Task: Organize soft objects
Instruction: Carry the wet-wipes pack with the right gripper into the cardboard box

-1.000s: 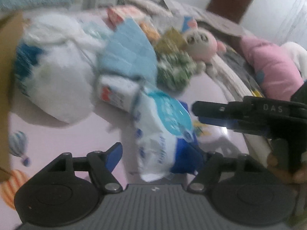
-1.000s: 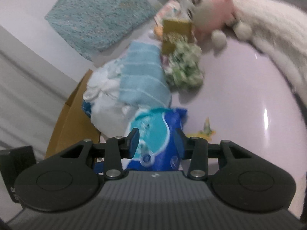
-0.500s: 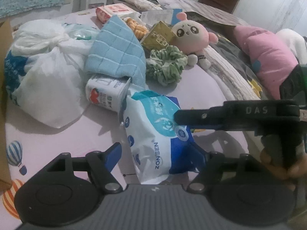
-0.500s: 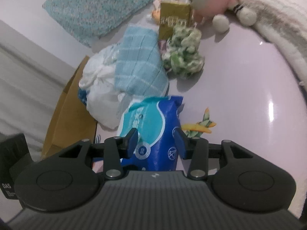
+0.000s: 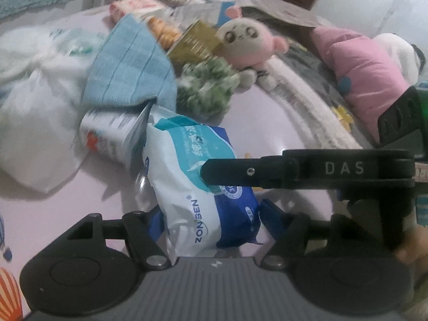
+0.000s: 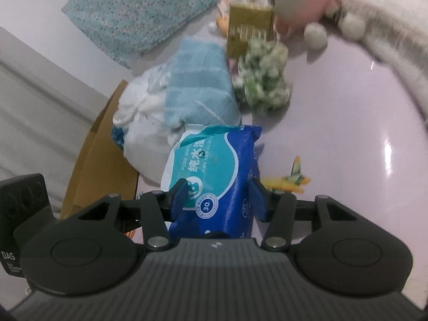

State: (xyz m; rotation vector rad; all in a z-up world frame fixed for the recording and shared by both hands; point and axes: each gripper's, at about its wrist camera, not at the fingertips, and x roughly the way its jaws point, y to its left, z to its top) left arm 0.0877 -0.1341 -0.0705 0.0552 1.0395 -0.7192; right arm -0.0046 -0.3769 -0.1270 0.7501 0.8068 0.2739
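Wet-wipes pack, blue and white, lies on the glossy lilac tabletop, sitting between the fingers of both tools at once. Left gripper: jaws spread wider than the pack, which lies against the left blue pad, with a clear gap at the right pad, so not clenched; the jaws have just been closing a little. Right gripper: blue pads flank the pack's lower end, both looking in contact with the wrapper though not visibly pinching it; these jaws have just been opening with the pack between them, so whether it is gripped or let go cannot be told. In the left view one right-tool finger reaches across the top of the pack. Behind the pack: a folded light-blue towel, a knotted white plastic bag, a small carton lying on its side, a green scrunchie, a gold box and a pink plush toy. Cardboard box stands at the table's left edge.
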